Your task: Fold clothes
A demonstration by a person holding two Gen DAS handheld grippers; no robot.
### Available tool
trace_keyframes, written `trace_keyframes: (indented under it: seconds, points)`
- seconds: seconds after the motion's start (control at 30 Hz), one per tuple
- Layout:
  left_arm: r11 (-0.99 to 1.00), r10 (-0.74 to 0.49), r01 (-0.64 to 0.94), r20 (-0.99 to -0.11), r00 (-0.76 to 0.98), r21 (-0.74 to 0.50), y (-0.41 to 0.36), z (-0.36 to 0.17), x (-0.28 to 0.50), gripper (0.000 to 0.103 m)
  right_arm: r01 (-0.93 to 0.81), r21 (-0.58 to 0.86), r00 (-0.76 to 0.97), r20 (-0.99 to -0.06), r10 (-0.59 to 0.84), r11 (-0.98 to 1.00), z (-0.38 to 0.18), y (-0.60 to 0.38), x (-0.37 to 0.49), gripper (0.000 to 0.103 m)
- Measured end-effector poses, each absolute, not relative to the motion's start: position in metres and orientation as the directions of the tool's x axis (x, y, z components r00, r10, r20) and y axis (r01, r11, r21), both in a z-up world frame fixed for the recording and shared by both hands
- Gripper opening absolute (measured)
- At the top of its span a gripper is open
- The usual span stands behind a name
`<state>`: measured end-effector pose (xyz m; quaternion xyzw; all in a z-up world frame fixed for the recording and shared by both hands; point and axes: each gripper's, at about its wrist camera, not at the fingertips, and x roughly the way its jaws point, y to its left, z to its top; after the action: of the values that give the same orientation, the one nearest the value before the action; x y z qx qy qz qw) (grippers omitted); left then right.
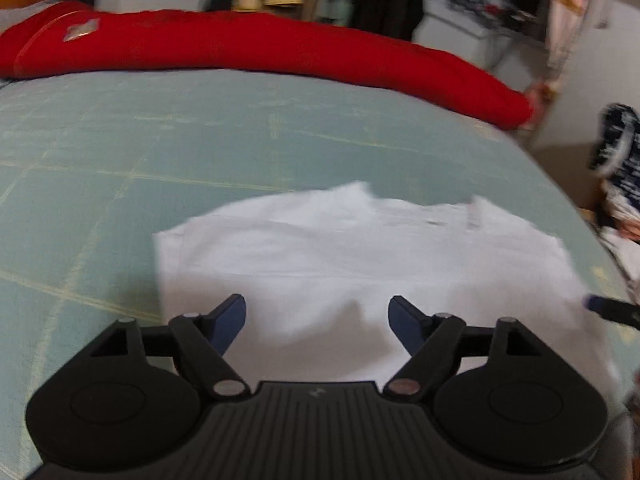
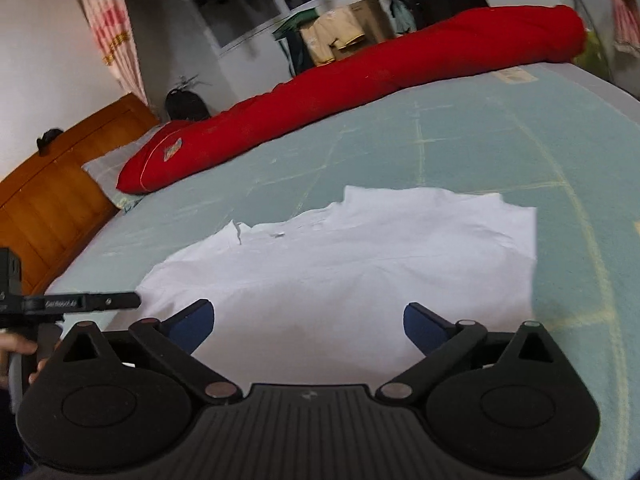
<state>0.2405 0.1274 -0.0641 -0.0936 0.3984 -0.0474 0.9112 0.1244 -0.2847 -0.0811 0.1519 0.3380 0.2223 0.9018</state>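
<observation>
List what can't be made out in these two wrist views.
- White garment: near hem hidden by the left tongs body in the left view and by the right tongs body in the right view; fold state unclear.
- Garment's small mark: too small to read.
- Left view background: motion blur, hanging items unidentifiable.
- Red bolster label: too small and blurred.
- Person's hand: cut off by the right view's left edge.

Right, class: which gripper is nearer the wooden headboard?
Left. The left gripper is over the white garment on the side towards the wooden headboard; the right gripper is beside it, farther from the headboard.
</observation>
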Motion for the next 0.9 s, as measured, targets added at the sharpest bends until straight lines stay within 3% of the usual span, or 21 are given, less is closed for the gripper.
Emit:
trace_keyframes:
  seconds: [0.13, 0.33, 0.53, 0.77, 0.9]
  points:
    - [0.965, -0.177, -0.028, -0.726, 0.664, -0.261, 0.147, -0.074, 0.24, 0.077, -0.243, 0.394, 0.65, -0.612, 0.45, 0.886, -0.103, -0.289, 0.128, 0.103]
    - [0.968, -0.209, 0.05, -0.684, 0.699, -0.245, 0.14, -0.05, 0.256, 0.08, -0.251, 0.374, 0.649, -0.619, 0.441, 0.893, -0.109, -0.291, 0.123, 0.103]
    - [0.969, -0.215, 0.041, -0.748, 0.628, -0.244, 0.142, -0.075, 0.29, 0.079, -0.267, 0.309, 0.655, -0.637, 0.407, 0.913, -0.11, -0.283, 0.119, 0.103]
    - [0.956, -0.274, 0.107, -0.701, 0.659, -0.274, 0.141, -0.039, 0.239, 0.083, -0.25, 0.305, 0.663, -0.637, 0.392, 0.919, -0.109, -0.282, 0.118, 0.103]
    - [0.94, -0.298, 0.063, -0.719, 0.628, -0.335, 0.148, -0.053, 0.205, 0.084, -0.214, 0.308, 0.693, -0.621, 0.366, 0.927, -0.109, -0.279, 0.114, 0.103]
